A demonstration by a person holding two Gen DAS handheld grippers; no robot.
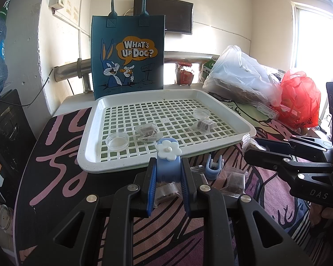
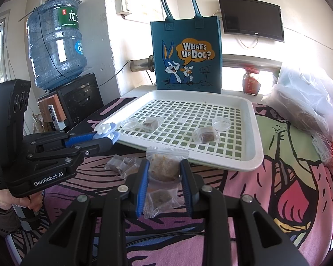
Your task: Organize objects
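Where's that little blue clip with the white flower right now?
The blue flower clip is pinched in the left gripper, just in front of the white tray's near-left edge.

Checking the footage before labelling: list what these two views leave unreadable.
- Tote bag contents: both views, its front wall hides them.
- Clear plastic bag contents: right wrist view, window glare washes it out.
- Jar label: both views, too small and backlit.
- Red bag: right wrist view, cut off by the edge.
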